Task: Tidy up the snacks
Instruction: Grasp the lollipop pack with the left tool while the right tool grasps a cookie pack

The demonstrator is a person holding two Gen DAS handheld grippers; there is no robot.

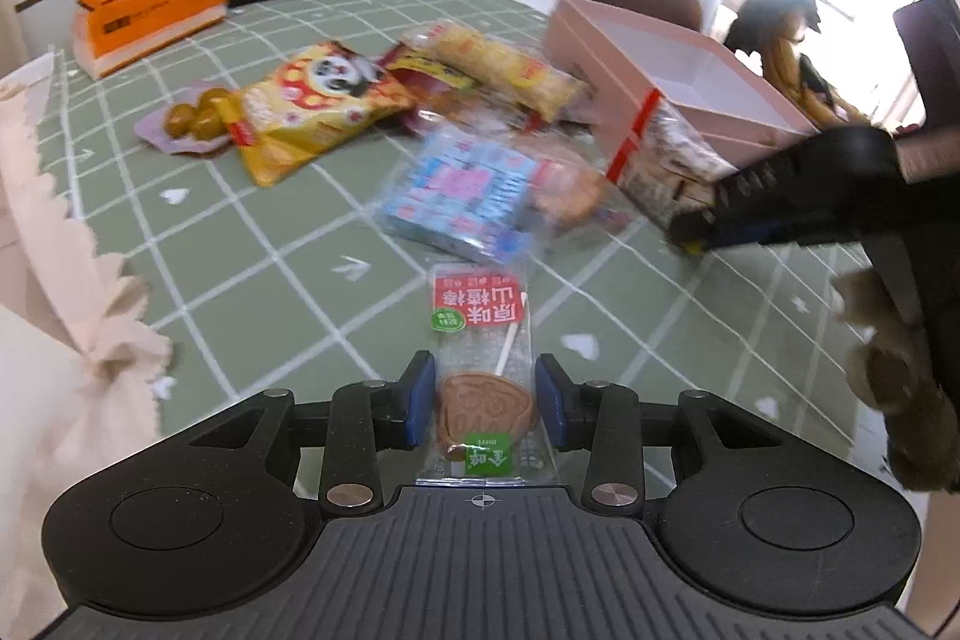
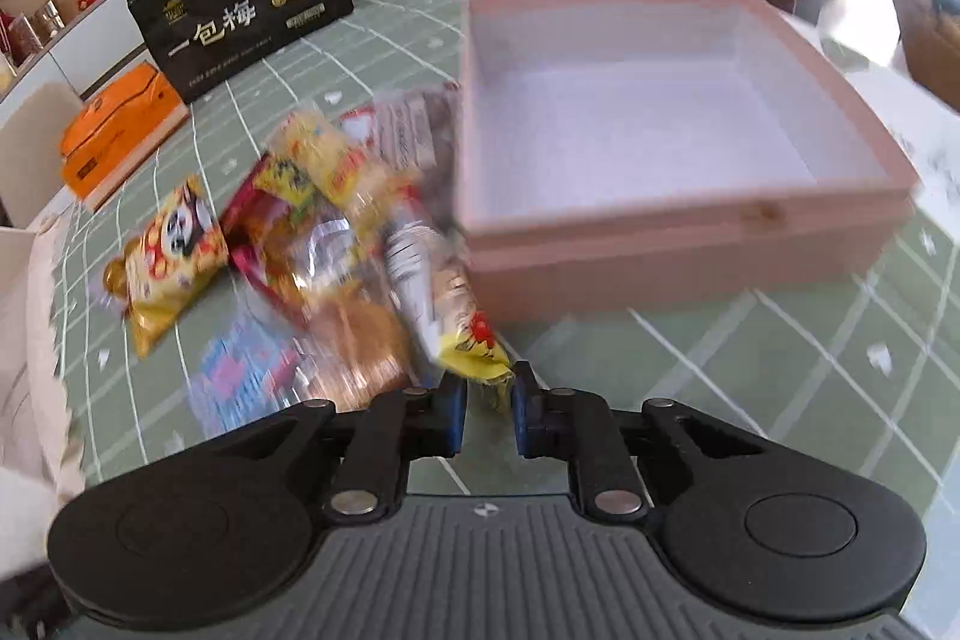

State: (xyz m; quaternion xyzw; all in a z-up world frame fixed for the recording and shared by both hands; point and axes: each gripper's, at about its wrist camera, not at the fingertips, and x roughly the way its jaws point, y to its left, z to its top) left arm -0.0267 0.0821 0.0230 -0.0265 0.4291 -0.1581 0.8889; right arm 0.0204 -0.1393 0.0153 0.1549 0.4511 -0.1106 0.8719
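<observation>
Green checked cloth covers the surface [image 1: 252, 244] where loose snacks lie scattered beside an open pink box [image 1: 678, 70].

Left wrist view: the left claw [image 1: 485, 403] is clamped across the round brown head of a wrapped hawthorn lollipop [image 1: 483, 340], blue pads on either side of the clear wrapper. The lollipop's long axis runs straight ahead, away from the claw, stick and red label pointing toward the snack pile. Beyond it lie a blue-and-pink packet [image 1: 462, 196] and a yellow panda bag [image 1: 318, 106]; the pink box sits ahead and to the right, so the lollipop must travel that way. At right, the right claw [image 1: 696, 226] grips the low end of a long clear packet [image 1: 666, 148] leaning against the box wall.

Right wrist view: the right claw [image 2: 487, 403] is closed on the yellow tip of that long packet [image 2: 444, 292], which stretches up and away toward the box's near corner. Motion blur smears the pile, so the packet's contents are hard to read. The pink box [image 2: 690, 244], empty inside, lies just ahead and to the right, making the right hand the nearer to it.
</observation>
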